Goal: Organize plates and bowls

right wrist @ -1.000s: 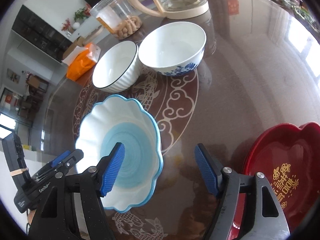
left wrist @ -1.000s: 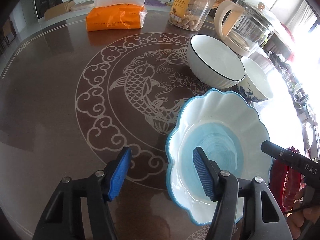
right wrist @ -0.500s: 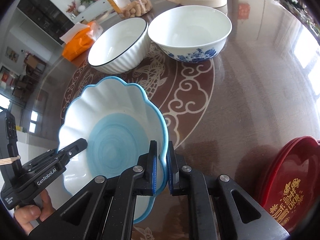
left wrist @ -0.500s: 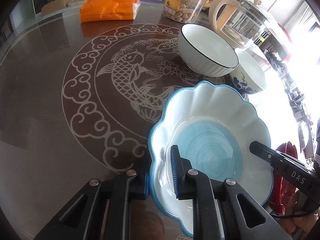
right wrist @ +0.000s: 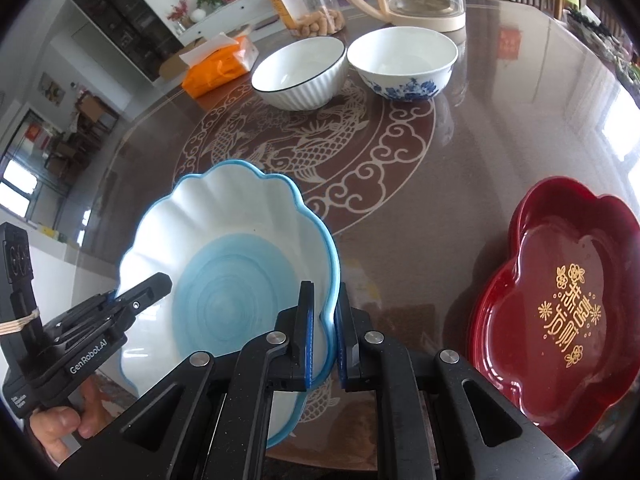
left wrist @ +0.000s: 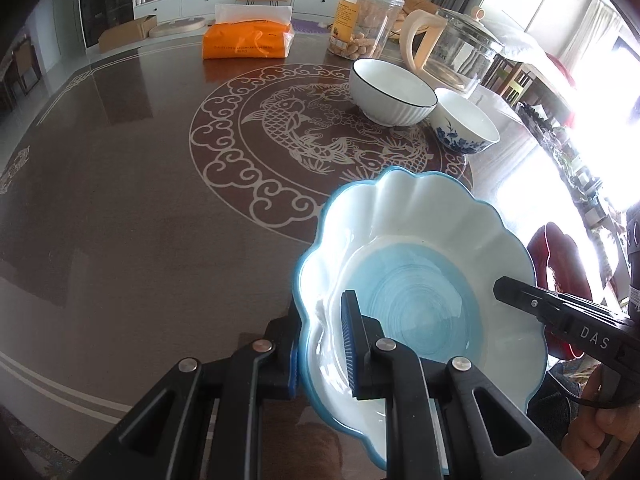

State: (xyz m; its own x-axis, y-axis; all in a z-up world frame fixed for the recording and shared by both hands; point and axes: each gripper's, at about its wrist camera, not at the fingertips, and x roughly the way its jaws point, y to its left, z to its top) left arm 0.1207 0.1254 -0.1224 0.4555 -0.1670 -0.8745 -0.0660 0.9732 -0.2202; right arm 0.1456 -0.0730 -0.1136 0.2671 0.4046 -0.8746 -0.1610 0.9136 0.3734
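A scalloped blue-rimmed plate point(left wrist: 420, 264) with a pale blue centre is held above the table, also in the right wrist view point(right wrist: 228, 252). My left gripper point(left wrist: 322, 348) is shut on its left rim. My right gripper point(right wrist: 322, 330) is shut on its right rim. A white ribbed bowl with a black rim point(left wrist: 390, 98) point(right wrist: 300, 74) and a white bowl with blue flowers point(left wrist: 464, 126) point(right wrist: 402, 64) stand side by side at the far side. A red flower-shaped plate point(right wrist: 556, 300) lies at the right on the table, partly seen in the left wrist view point(left wrist: 560, 264).
A dark round table point(left wrist: 120, 208) with a white fish pattern carries an orange tissue pack point(left wrist: 246, 40), a clear jar of snacks point(left wrist: 364, 26) and a glass kettle with a cream handle point(left wrist: 452, 52) along its far edge.
Both grippers went from open to shut on opposite rims of the scalloped plate, then lifted it off the table and drew it back from the bowls.
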